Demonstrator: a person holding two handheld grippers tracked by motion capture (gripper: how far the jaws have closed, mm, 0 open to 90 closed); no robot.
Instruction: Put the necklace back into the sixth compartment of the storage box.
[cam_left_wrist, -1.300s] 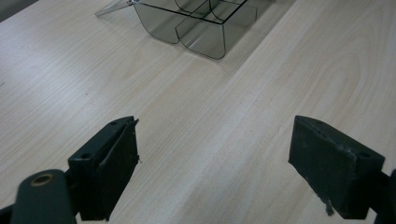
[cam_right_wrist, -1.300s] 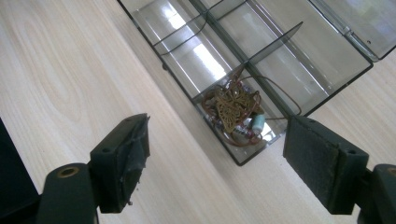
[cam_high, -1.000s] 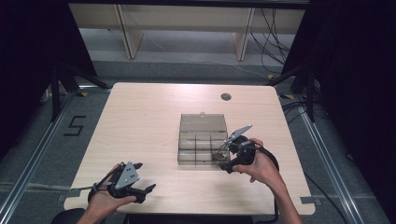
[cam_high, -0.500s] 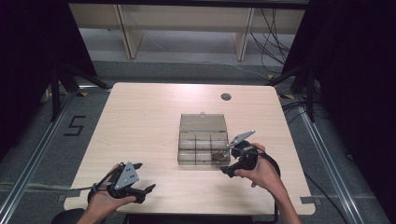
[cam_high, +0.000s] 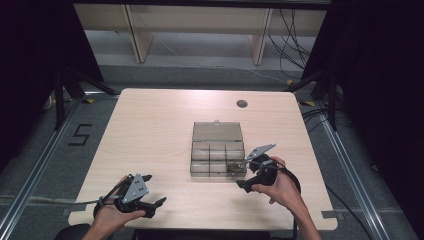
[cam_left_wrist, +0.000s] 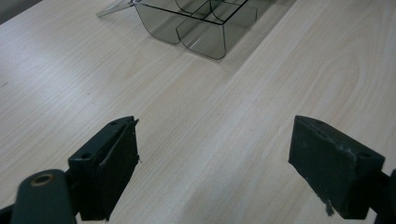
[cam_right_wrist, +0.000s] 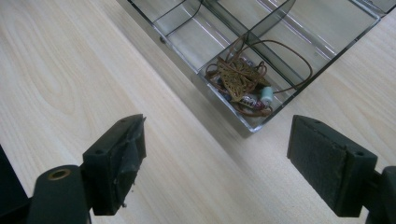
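Left gripper (cam_high: 159, 204) sits low over the table (cam_high: 150, 135) at its near edge, jaws wide apart, nothing between them; the clear compartment box (cam_high: 218, 152) lies ahead, well apart. Right gripper (cam_right_wrist: 217, 163) hovers just beside the box's near right corner, jaws spread wide and empty. The necklace (cam_right_wrist: 243, 84), brown cord with a leaf pendant and beads, lies bunched in the corner compartment just ahead of its jaws, untouched.
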